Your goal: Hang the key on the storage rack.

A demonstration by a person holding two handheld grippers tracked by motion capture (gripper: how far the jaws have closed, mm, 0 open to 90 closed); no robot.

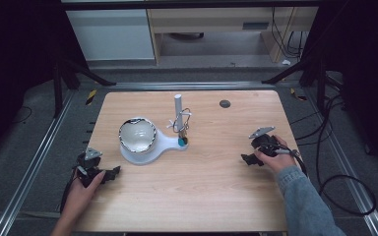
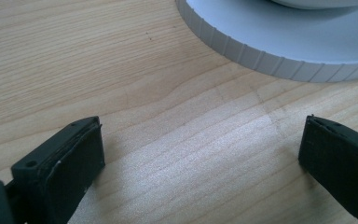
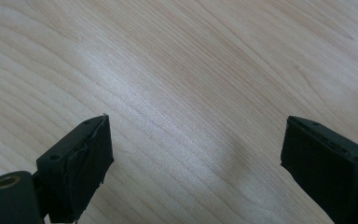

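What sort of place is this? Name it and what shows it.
Probably a lab or recording workspace: a wooden table set in a dark metal frame, cables trailing over grey carpet, office cabinets behind, and a person holding the left gripper and right gripper.

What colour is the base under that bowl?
The base under the bowl is white, slightly bluish-grey; the left gripper view shows its ribbed edge best.

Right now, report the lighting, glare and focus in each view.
High view: table evenly lit, surroundings dark, bowl rim glinting. Left gripper view: soft sheen on the wood, white base sharp, near jaws slightly soft. Right gripper view: broad pale glare across the grain, faint shadow between the open jaws.
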